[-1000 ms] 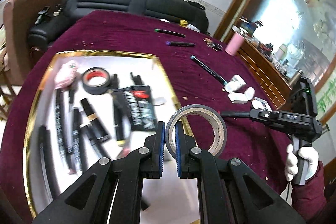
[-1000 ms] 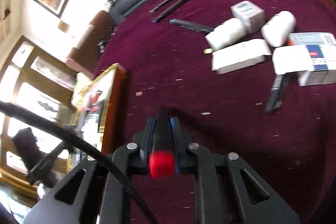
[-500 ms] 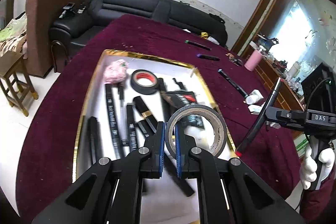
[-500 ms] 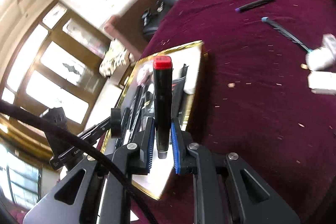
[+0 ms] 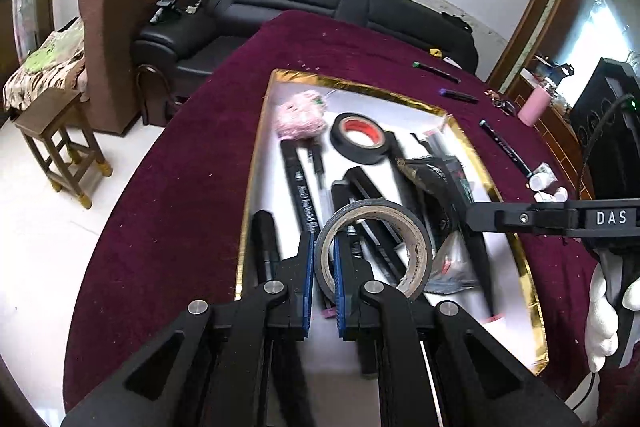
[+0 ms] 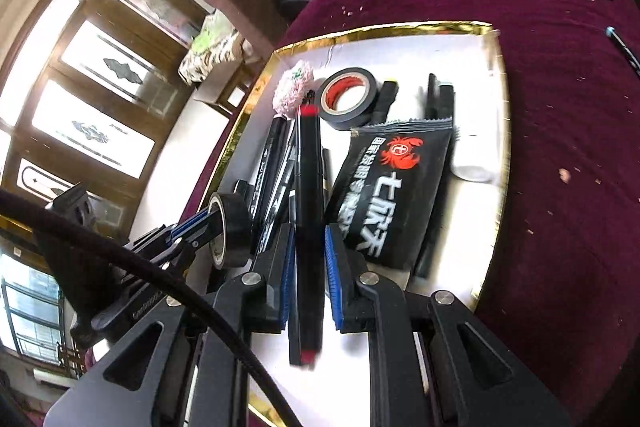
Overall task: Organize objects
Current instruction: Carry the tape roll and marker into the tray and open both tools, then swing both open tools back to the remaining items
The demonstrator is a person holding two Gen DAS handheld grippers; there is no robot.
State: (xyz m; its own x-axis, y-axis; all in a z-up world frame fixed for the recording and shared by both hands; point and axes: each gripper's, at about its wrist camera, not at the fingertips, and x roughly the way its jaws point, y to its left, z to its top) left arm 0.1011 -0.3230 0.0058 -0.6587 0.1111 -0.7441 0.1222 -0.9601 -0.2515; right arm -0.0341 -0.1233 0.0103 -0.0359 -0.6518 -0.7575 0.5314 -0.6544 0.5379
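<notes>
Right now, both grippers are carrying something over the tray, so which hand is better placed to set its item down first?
Probably the right. The right gripper holds its red-capped marker lying along the pens in the tray; the left gripper holds its tape roll upright.

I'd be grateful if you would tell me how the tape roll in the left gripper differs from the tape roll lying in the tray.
The held tape roll is pinched by its wall in the left gripper and stands on edge above the tray; the tray's tape roll lies flat and untouched. The held roll's core looks pale and worn; the lying roll's core is red. The held roll looks greyer, the other glossy black. Both are dark tape rings.
</notes>
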